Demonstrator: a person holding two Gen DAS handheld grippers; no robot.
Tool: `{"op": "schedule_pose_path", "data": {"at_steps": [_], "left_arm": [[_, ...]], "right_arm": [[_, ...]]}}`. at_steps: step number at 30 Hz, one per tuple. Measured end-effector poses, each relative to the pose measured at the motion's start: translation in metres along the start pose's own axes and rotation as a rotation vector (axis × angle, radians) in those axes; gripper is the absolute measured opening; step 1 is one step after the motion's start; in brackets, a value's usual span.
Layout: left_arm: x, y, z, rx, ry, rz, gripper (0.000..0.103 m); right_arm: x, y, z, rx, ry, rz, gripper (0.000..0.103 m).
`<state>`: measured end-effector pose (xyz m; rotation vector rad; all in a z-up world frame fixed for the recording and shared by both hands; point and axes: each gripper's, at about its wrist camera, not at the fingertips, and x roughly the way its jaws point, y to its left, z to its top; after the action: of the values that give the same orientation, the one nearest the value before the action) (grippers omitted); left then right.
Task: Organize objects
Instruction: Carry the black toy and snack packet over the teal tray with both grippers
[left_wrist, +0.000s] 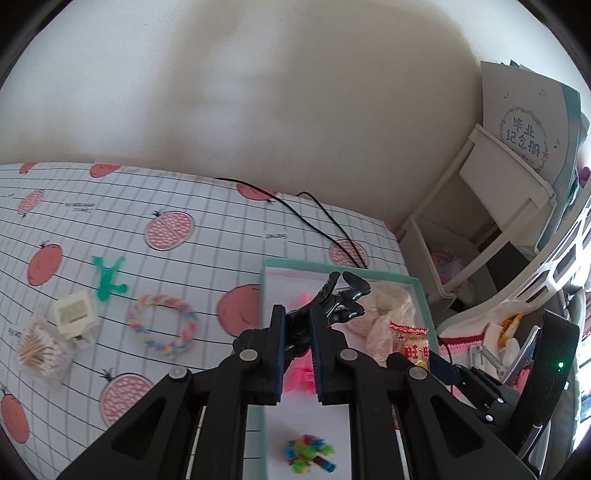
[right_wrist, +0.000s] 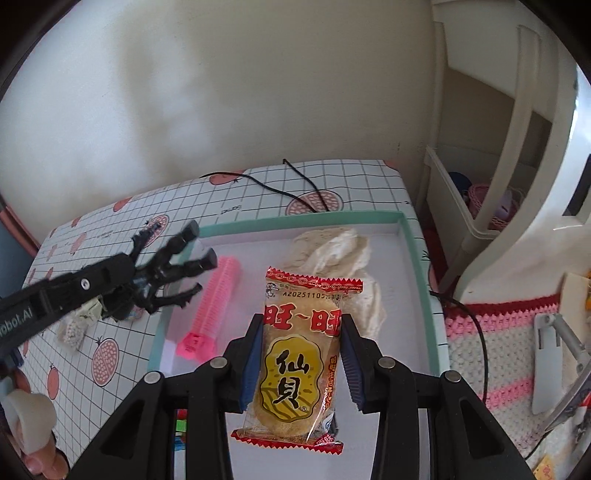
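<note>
My left gripper (left_wrist: 297, 314) is shut on a black jointed claw-like toy (left_wrist: 343, 299), which sticks out past the fingertips above the teal-rimmed white tray (left_wrist: 332, 266). In the right wrist view the same toy (right_wrist: 173, 258) hangs over the tray's left rim (right_wrist: 295, 219). My right gripper (right_wrist: 303, 325) is shut on a red and yellow rice cracker packet (right_wrist: 299, 369), held upright over the tray floor. A pink comb-like piece (right_wrist: 214, 299) and a cream cloth (right_wrist: 332, 251) lie in the tray.
On the fruit-print tablecloth left of the tray lie a green figure (left_wrist: 107, 278), a braided pastel bracelet (left_wrist: 162, 321), a small white box (left_wrist: 75, 314) and a cotton swab pack (left_wrist: 40, 349). Colourful bits (left_wrist: 308, 454) sit in the tray. A black cable (left_wrist: 321, 218) and white shelves (left_wrist: 498, 206) lie beyond.
</note>
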<state>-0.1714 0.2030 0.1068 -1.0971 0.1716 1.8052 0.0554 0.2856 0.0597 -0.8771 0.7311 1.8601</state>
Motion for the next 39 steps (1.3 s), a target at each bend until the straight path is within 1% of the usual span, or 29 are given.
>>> {"op": "schedule_pose_path", "data": {"at_steps": [7,10,15,25,31,39], "left_arm": [[0.018,-0.021,-0.013,0.0,0.055,-0.057,0.013],[0.025,-0.027,-0.017,-0.003,0.072,-0.068,0.013],[0.031,-0.035,-0.021,-0.011,0.095,-0.09,0.013],[0.05,-0.048,-0.035,0.02,0.142,-0.07,0.013],[0.056,-0.046,-0.042,0.017,0.158,-0.052,0.013],[0.054,-0.048,-0.04,0.032,0.159,-0.049,0.013]], "right_arm": [[-0.005,-0.023,0.002,0.028,-0.01,-0.046,0.041],[-0.007,-0.031,0.003,0.028,-0.013,-0.084,0.041],[0.001,-0.043,-0.001,0.038,0.031,-0.103,0.041],[0.022,-0.047,-0.013,0.031,0.095,-0.103,0.041],[0.023,-0.047,-0.015,0.033,0.101,-0.099,0.041],[0.022,-0.047,-0.013,0.04,0.104,-0.098,0.042]]}}
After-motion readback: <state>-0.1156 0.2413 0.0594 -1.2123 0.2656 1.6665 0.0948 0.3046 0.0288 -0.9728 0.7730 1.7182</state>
